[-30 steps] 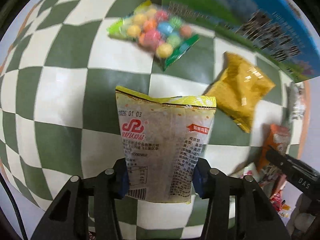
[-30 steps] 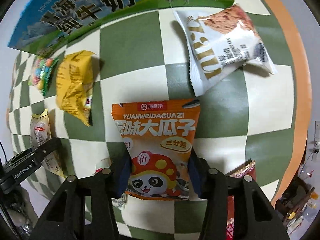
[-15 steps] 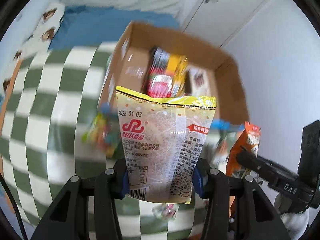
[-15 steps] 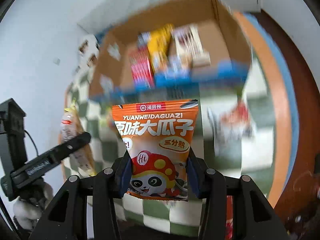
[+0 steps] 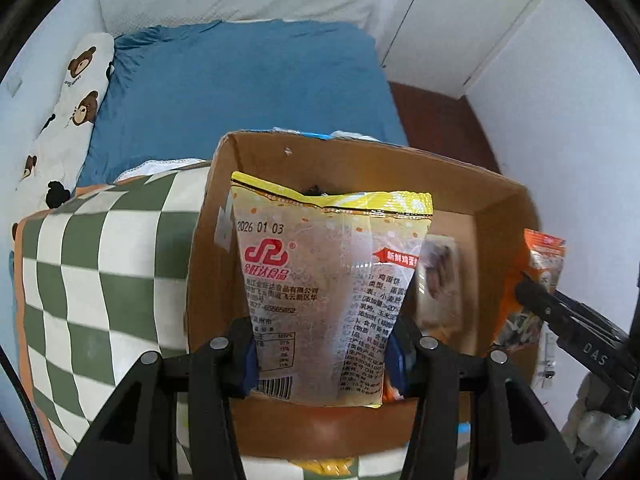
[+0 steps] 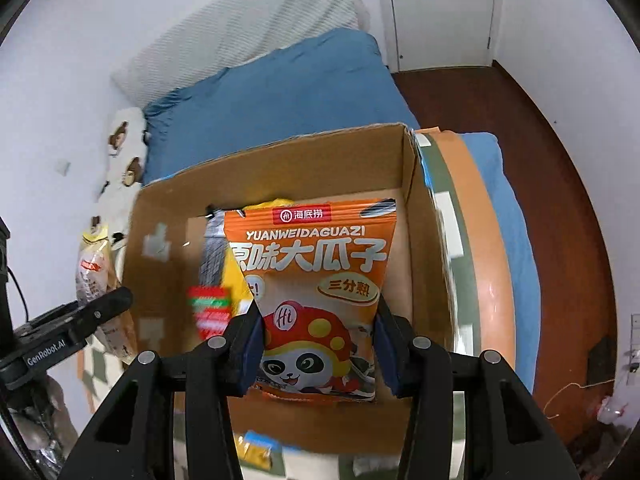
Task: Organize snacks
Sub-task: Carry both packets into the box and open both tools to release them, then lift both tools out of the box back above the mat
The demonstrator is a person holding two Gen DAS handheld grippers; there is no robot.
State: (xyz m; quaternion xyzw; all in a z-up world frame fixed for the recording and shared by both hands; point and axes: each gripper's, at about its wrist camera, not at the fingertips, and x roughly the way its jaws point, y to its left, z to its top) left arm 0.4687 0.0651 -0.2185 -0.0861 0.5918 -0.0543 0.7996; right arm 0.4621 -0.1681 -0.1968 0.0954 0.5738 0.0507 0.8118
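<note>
The left gripper [image 5: 324,354] pinches a yellow packet [image 5: 332,280] and the right gripper [image 6: 318,350] pinches an orange packet [image 6: 316,280], both held above the open cardboard box [image 6: 168,220]. Lower the 2 packets well inside the walls, onto bare floor beside the snacks already there, before spreading the jaws.

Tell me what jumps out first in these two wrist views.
An orange panda snack bag fills the right view's centre, pinched in the right tongs over an open cardboard box. In the left view, a yellow-topped clear packet stands clamped in the left tongs before that box.
</note>
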